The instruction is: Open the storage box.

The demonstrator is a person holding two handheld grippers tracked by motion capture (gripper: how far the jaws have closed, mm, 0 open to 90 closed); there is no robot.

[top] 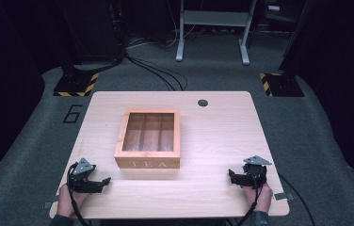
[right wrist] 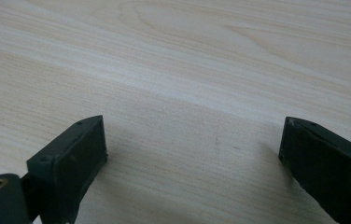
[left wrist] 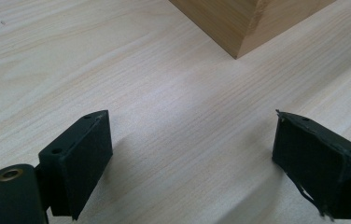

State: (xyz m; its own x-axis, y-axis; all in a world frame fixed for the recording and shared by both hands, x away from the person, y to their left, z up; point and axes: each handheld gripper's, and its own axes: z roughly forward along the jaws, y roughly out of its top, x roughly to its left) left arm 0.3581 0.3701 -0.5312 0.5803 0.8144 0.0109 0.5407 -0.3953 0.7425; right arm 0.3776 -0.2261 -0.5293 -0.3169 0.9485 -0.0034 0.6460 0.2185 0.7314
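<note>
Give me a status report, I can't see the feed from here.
Left tongs open, empty, resting near table's front left. Right tongs open, empty, front right. Wooden tea box centered, lid closed, untouched. Nothing between tongs and box.

Wooden "TEA" box (top: 148,138), lid shut, mid-table

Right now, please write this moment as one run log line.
left tool: open, empty | right tool: open, empty | tea box: lid closed, table centre, untouched

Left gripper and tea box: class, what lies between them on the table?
Nothing: bare table separates the open left gripper from the tea box corner, clearest in the left gripper view.
</note>
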